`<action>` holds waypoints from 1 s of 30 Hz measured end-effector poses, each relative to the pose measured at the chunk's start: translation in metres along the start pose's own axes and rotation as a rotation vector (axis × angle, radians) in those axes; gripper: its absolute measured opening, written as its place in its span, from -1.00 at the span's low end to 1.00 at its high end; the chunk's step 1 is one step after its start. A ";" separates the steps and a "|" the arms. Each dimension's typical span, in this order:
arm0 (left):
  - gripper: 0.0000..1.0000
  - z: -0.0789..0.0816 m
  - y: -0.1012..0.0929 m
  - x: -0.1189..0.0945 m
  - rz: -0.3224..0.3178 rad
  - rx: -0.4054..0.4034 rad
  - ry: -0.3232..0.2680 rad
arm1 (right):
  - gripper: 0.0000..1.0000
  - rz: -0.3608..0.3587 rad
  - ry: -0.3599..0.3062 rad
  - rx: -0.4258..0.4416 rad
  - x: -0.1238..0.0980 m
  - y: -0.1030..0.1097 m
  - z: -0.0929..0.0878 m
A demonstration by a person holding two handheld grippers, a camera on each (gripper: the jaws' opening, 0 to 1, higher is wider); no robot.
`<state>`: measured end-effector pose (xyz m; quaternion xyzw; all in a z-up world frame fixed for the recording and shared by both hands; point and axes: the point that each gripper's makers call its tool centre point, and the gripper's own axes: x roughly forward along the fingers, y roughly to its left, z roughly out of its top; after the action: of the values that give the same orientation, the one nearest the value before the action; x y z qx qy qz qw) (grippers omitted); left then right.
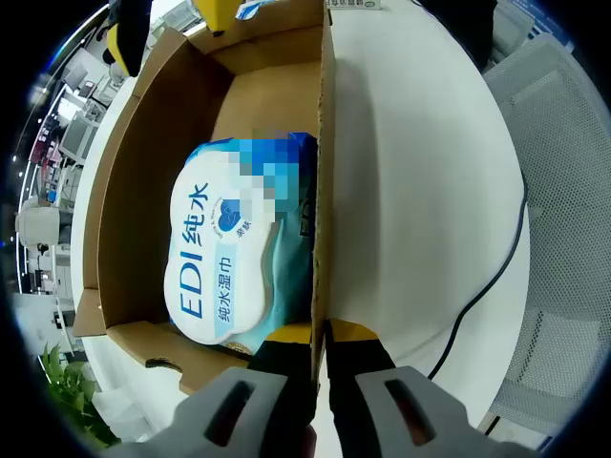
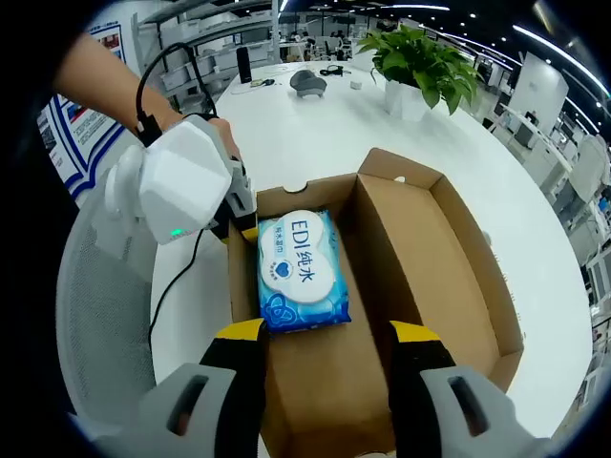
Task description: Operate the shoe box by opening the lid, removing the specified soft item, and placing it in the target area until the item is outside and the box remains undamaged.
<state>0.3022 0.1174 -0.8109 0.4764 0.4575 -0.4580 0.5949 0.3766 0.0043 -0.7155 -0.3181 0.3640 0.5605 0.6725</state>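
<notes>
Your left gripper [image 1: 320, 382] has its two jaws shut tight on the long side wall of the shoe box [image 1: 323, 172], one jaw inside and one outside, so it holds the box steady. From the right gripper view you can see that same left gripper [image 2: 234, 205] at the far left edge of the box, with a hand behind it. Your right gripper [image 2: 326, 358] is wide open and holds nothing; it hangs above the near end of the shoe box [image 2: 477, 277], with its jaws on each side of the pack's near end but not touching it. The lid is already open, and the pack of wet wipes [image 2: 301, 272] lies flat on the box floor, close to the wall your left gripper holds. In the left gripper view the pack of wet wipes [image 1: 229, 248] nearly touches that wall. The pack looks soft and squishy, fairly light, and its plastic skin is probably slippery. I think you should pinch it across its narrow width near the middle, firmly but gently. The cardboard wall beside it is thin and could bend or tear, so keep your jaw clear of it. A black cable [image 1: 496, 277] lies on the white table [image 2: 315, 134] beside the box, and a green plant [image 2: 420, 57] stands far off.
</notes>
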 end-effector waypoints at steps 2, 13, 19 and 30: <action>-0.96 0.000 0.000 0.000 0.001 0.000 0.000 | -0.02 0.006 0.003 -0.006 0.002 0.001 0.000; -0.96 0.000 0.000 0.000 0.001 0.003 -0.003 | 0.08 0.018 0.001 0.007 0.027 0.002 -0.002; -0.96 0.000 0.000 0.000 -0.001 -0.001 -0.001 | 0.15 0.072 -0.002 0.076 0.047 0.012 -0.005; -0.96 -0.002 0.001 0.000 -0.003 -0.006 0.002 | 0.19 0.137 0.014 0.092 0.074 0.025 -0.004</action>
<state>0.3030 0.1193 -0.8106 0.4743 0.4603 -0.4570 0.5952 0.3598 0.0442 -0.7805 -0.2648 0.4150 0.5857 0.6438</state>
